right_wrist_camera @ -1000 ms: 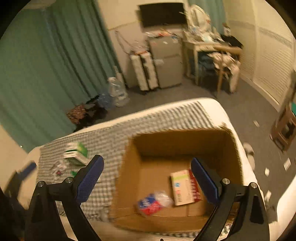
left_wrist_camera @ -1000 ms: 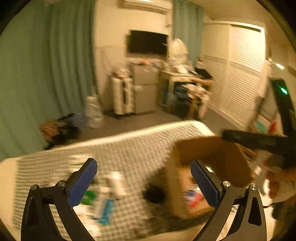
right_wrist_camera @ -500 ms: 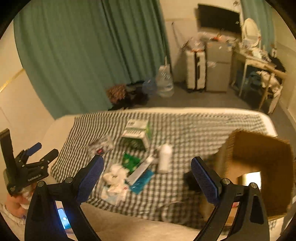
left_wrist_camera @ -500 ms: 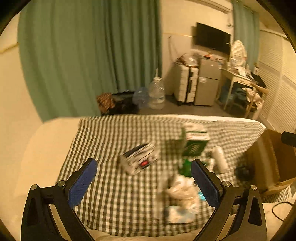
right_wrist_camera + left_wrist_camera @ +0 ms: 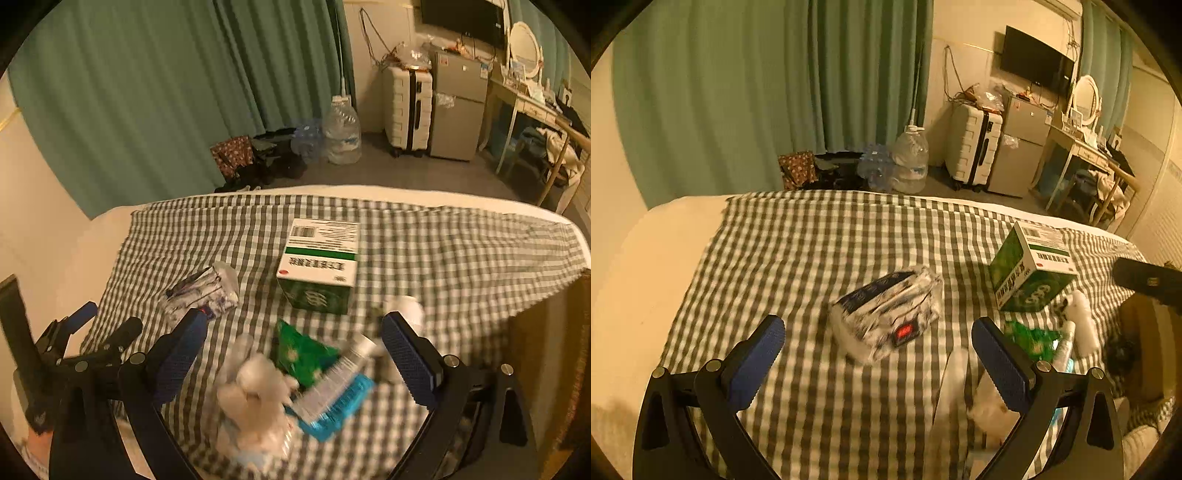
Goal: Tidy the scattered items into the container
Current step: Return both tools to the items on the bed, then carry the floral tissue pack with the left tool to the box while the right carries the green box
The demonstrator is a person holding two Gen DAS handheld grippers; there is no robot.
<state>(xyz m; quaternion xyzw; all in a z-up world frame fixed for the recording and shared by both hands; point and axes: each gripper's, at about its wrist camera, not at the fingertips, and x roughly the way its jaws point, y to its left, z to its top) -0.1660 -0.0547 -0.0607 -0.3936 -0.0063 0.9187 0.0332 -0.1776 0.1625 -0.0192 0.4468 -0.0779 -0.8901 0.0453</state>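
Note:
Scattered items lie on a checked cloth (image 5: 820, 251). A clear-wrapped dark-and-white pack (image 5: 886, 314) lies just ahead of my open, empty left gripper (image 5: 877, 354); it also shows in the right wrist view (image 5: 203, 291). A green-and-white box (image 5: 319, 266) (image 5: 1030, 273) stands farther back. My open, empty right gripper (image 5: 291, 354) hovers over a green sachet (image 5: 299, 350), a white crumpled bundle (image 5: 255, 391), a tube on a blue pack (image 5: 340, 398) and a white bottle (image 5: 406, 306). The cardboard box (image 5: 569, 369) stands at the right edge.
The bed's bare cream mattress (image 5: 646, 266) lies left of the cloth. Beyond the bed are green curtains (image 5: 738, 92), a water jug (image 5: 910, 162), a white suitcase (image 5: 973, 144) and a small fridge (image 5: 1021, 147). The left gripper shows at the right wrist view's left edge (image 5: 74, 354).
Both grippers have swung left, away from the cardboard box, and come closer to the scattered items. The wrapped pack now sits between the left fingers' line of sight.

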